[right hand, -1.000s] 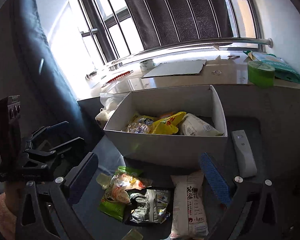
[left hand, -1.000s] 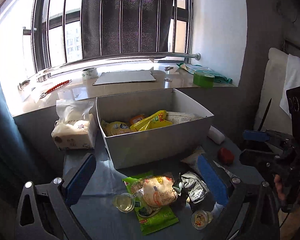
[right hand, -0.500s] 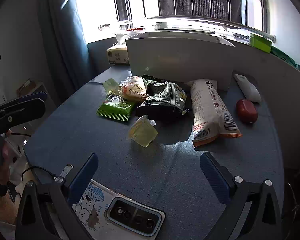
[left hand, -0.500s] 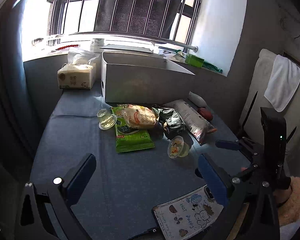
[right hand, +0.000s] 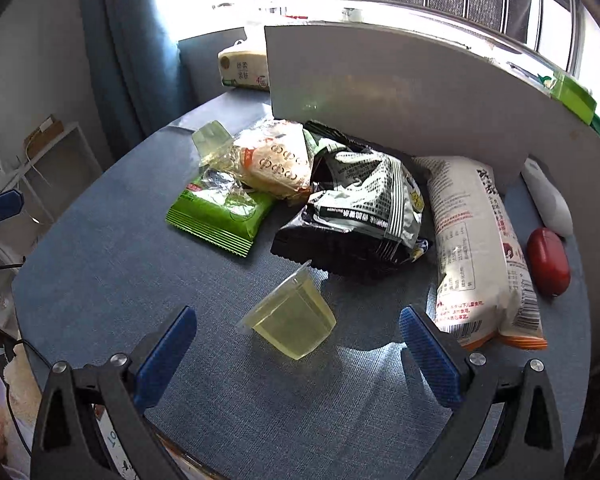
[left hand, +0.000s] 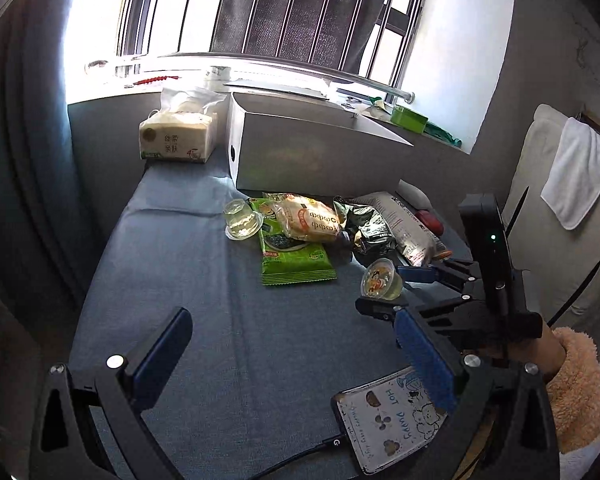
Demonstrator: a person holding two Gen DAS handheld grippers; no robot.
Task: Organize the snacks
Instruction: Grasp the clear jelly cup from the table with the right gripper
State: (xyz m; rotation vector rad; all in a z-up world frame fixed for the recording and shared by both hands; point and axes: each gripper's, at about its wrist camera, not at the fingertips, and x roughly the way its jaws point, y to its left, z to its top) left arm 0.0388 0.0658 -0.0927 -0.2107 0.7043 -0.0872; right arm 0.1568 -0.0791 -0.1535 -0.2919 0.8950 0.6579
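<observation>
Both of our grippers have dropped from over the open box to low above the blue table, so the box's contents are now hidden behind its wall. Our right gripper has come down around the nearer jelly cup; its jaws stand wide and are closing, the cup between the blue pads but not touched by either. That cup lies tipped on its side, its sealed lid facing left and away in the right wrist view, its narrow base toward us and to the right. Our left gripper hangs with jaws wide apart over bare cloth, holding nothing.

Behind the cup the snacks lie in a loose heap against the front wall of the grey box. We see the green packet flat, its long axis running from the box toward the near left edge, with the round bun packet resting on its far end. A second jelly cup stands upright just left of them. The crumpled black-and-white bag sits in the middle. The long white packet lies to its right, lengthwise away from the box, its orange-edged end nearest us. A red case lies beside it, and a phone rests at the table's near edge.
</observation>
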